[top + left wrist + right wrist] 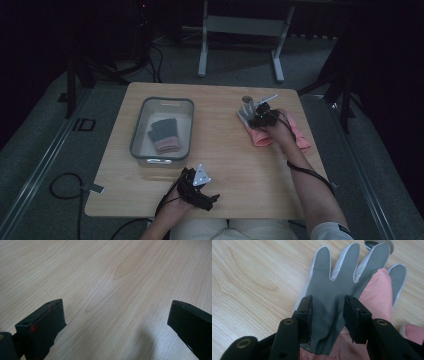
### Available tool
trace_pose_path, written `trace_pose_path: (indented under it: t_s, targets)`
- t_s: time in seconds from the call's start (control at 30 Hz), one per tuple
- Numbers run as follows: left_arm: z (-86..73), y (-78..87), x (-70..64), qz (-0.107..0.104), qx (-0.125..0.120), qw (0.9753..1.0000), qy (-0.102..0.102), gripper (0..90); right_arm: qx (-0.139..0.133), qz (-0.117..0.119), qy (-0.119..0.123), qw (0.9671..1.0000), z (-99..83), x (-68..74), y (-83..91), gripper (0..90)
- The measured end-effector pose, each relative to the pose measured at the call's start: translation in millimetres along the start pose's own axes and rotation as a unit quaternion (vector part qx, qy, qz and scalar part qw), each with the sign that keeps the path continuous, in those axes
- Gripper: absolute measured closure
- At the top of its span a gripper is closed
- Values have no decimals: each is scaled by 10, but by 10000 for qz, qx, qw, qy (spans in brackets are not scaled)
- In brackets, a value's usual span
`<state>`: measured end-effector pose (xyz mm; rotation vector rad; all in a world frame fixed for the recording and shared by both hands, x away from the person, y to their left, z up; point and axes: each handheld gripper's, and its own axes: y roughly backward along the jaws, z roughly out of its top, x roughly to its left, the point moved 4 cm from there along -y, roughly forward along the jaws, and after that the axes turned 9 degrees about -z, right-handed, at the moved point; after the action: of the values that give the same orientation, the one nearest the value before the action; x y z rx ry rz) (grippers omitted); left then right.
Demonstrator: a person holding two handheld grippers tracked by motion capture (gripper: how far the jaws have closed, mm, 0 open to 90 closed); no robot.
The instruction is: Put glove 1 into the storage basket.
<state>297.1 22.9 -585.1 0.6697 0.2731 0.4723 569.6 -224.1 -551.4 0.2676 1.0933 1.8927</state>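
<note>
Right gripper (327, 312) is down on the grey-palmed glove (342, 277) at the far right of the table (225, 150), jaws pinching a fold of palm fabric near the pink cuff (379, 292); soft, light, floppy stuff, so the bunched palm looks the best hold, and left gripper (115, 320) idles wide apart over bare wood, bin (162, 129) waiting left
</note>
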Motion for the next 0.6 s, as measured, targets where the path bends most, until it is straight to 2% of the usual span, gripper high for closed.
trace_pose_path:
  t_s: [0.07,0.13,0.27,0.4,0.5,0.6]
  targets:
    - [-7,-10,-1,4,9,10000,-15,7,26,-9,144,9999,-11,19,-37,612]
    - [-12,-19,-6,-10,28,10000,-38,7,37,83,58,9999,-20,22,-64,675]
    - [-20,-44,-20,27,108,9998,-153,7,99,160,-246,9995,-36,18,-82,774]
    - [-15,-42,-14,27,72,9999,-142,6,196,163,-772,9967,-39,37,-30,867]
    - [-15,-29,-4,58,47,9999,-137,7,79,165,-1137,9934,-25,34,64,883]
    - [-18,-26,-2,75,46,9999,-133,7,-126,229,-1352,9905,-1,72,233,885]
